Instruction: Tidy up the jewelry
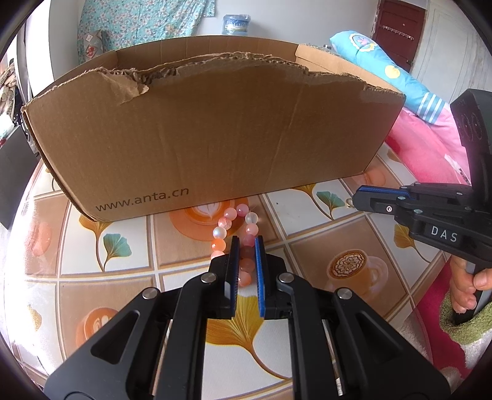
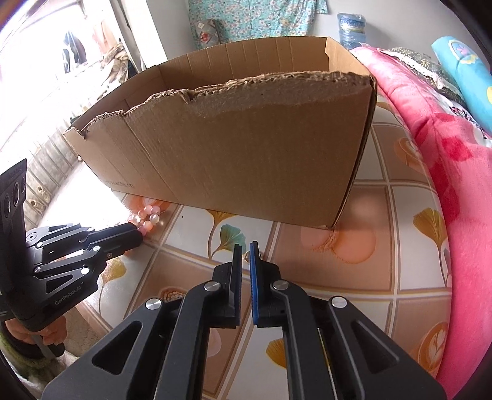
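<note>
- We work on a glossy tabletop (image 1: 307,209) printed with tan and white squares, ginkgo leaves and latte-art cups; a brown corrugated cardboard box (image 1: 215,135) stands on it and serves as our landmark.
- Behind the box we see a pale wall, a hanging floral turquoise cloth (image 1: 138,24) and a blue water jug (image 1: 236,24); to the box's right lie a fluffy pink blanket (image 2: 446,160) and a light-blue patterned pillow (image 1: 393,70).
- The box is open-topped, its near wall ragged along the torn upper edge and printed "www.anta.cn" low on the left; we cannot see what it holds.
- The bracelet of round, glossy pink, peach and pearly white beads (image 1: 233,227) lies on the tabletop just in front of the box's near wall, toward its left part.
- Our left gripper (image 1: 247,243), black with blue ribbed pads, has its fingers narrowed around the bracelet's near strand; beads show between the pads, so it appears clamped on them.
- Our right gripper (image 2: 245,250) hovers low in front of the box's right half, fingers nearly closed with a slim gap; a small gold-coloured piece (image 2: 246,257) sits at their tips, and we cannot tell whether it is gripped.
</note>
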{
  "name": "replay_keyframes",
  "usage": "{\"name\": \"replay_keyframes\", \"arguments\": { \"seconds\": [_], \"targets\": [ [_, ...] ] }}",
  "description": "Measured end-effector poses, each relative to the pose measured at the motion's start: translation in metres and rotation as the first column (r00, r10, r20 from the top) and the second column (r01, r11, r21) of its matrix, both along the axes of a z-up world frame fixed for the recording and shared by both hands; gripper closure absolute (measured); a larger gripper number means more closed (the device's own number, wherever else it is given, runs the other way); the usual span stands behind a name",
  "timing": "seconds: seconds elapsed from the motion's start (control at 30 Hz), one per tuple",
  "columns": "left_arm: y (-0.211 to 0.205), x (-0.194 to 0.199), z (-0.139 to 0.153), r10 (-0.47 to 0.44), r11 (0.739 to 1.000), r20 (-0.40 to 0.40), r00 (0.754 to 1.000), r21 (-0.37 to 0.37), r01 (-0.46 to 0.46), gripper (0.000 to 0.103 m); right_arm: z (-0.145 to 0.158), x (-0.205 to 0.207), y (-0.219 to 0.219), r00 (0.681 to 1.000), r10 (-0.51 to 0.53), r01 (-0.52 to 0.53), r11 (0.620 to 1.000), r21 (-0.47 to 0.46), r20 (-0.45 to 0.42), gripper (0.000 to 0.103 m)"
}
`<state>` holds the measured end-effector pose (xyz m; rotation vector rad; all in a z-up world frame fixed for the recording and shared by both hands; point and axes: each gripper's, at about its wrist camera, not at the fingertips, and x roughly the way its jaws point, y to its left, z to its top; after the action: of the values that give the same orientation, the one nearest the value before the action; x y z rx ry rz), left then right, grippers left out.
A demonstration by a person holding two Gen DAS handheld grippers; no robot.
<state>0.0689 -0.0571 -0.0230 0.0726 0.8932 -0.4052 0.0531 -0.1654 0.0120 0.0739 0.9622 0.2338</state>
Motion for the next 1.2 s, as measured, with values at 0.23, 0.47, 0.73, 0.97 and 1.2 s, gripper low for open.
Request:
{"name": "replay_keyframes", "arguments": {
  "seconds": [0.23,0.47,0.73,0.97,1.2],
  "targets": [
    [0.001,0.001,-0.001,0.004,1.000,-0.005,1.000,-0.008,-0.004,0.094,0.005,-0.010,-0.004,1.000,-0.020,0.020,0.999,-0.032,0.018,0.097],
    [0.004,-0.001,-0.002,0.004,1.000,-0.005,1.000,-0.019,-0.005,0.093,0.001,-0.016,-0.020,0.991,-0.136,0.134,0.988,-0.071,-0.015,0.097],
    [0.005,-0.002,-0.002,0.003,1.000,-0.004,1.000,-0.020,-0.003,0.092,-0.001,-0.021,-0.009,0.997,-0.077,0.076,0.995,-0.062,-0.015,0.075],
    [0.006,-0.003,-0.002,-0.003,1.000,-0.002,1.000,-0.022,0.003,0.089,-0.003,-0.013,0.013,1.000,0.001,0.001,0.990,-0.144,0.017,0.075],
    [0.006,-0.004,-0.002,-0.003,1.000,-0.001,1.000,-0.026,0.003,0.089,-0.008,-0.003,0.018,1.000,0.014,-0.014,0.986,-0.168,-0.002,0.080]
  ]
}}
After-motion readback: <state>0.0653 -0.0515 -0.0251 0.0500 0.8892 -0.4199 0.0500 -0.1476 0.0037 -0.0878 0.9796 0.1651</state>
